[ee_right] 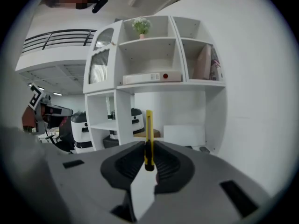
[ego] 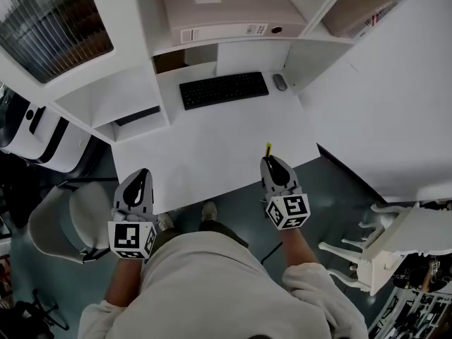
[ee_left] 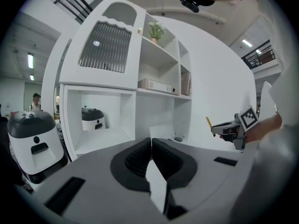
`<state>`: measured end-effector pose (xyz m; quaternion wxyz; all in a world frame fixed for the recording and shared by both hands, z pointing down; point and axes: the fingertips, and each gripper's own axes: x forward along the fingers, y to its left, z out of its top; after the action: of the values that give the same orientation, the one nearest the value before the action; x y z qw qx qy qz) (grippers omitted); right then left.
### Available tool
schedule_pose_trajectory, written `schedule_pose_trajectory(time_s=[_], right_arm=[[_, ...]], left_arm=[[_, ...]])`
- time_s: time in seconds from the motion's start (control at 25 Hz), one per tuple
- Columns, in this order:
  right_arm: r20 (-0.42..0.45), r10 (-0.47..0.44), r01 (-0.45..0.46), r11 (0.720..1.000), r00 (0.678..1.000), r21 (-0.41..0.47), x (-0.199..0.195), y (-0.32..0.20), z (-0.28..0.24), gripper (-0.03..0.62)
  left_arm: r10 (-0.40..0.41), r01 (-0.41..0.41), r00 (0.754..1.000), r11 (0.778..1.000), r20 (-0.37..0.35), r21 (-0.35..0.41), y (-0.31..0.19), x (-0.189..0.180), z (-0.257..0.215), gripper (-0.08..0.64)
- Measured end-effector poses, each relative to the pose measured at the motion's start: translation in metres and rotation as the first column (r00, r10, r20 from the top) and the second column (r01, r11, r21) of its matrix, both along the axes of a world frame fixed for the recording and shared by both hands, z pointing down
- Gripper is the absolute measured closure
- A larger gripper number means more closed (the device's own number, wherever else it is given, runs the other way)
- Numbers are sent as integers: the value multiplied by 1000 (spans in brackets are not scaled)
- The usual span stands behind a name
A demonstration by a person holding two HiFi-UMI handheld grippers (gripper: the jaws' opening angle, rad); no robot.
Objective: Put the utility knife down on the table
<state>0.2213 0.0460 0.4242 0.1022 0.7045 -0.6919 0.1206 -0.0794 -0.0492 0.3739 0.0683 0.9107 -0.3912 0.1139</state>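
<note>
A slim yellow utility knife [ee_right: 148, 134] stands upright between the pads of my right gripper [ee_right: 148, 161], which is shut on its lower end. In the head view the knife [ego: 268, 150] sticks out ahead of the right gripper [ego: 272, 164] over the front edge of the white table [ego: 205, 154]. My left gripper [ego: 141, 177] hovers at the table's front left corner. Its jaws [ee_left: 151, 154] are shut with nothing between them. In the left gripper view the right gripper [ee_left: 220, 130] and the knife [ee_left: 208, 122] show off to the right.
A black keyboard [ego: 224, 90] and a mouse [ego: 280, 82] lie at the back of the table under a shelf with a binder [ego: 226, 9]. A grey chair [ego: 63, 221] stands front left, a white machine [ego: 35, 129] to the left, and white furniture [ego: 381, 249] to the right.
</note>
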Motion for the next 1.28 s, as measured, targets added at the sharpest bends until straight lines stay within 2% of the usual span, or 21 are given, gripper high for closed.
schedule_pose_trajectory(time_s=[0.4,0.6,0.72,0.8,0.96,1.12,1.28], right_arm=[[34,-104,108,979,994,-175,-1,-36,81,529],[2,-194,186,937,981,-296,7,-44,120,529],[-16,-249,226,902,968,-367,12,-50,145,529],[-56,-322,269,863,945,-427,15,-52,164,529],[-126,-490,355,763,862,-540,18,-56,199,529],[-147,-621,412,659,770,-629,25,-59,234,529],[-135,-715,445,559,686,-700,30,-58,263,529]], left_arm=[[-100,102,994,994,49,-28,-9,-37,16,551],[-125,127,991,991,52,-36,-12,-40,19,551],[-145,148,987,988,63,-52,-12,-45,27,551],[-160,165,985,984,70,-67,-12,-49,34,551],[-193,201,977,976,87,-85,-11,-57,44,551],[-230,241,968,965,104,-103,-9,-61,53,551],[-262,275,958,955,119,-113,-6,-65,58,551]])
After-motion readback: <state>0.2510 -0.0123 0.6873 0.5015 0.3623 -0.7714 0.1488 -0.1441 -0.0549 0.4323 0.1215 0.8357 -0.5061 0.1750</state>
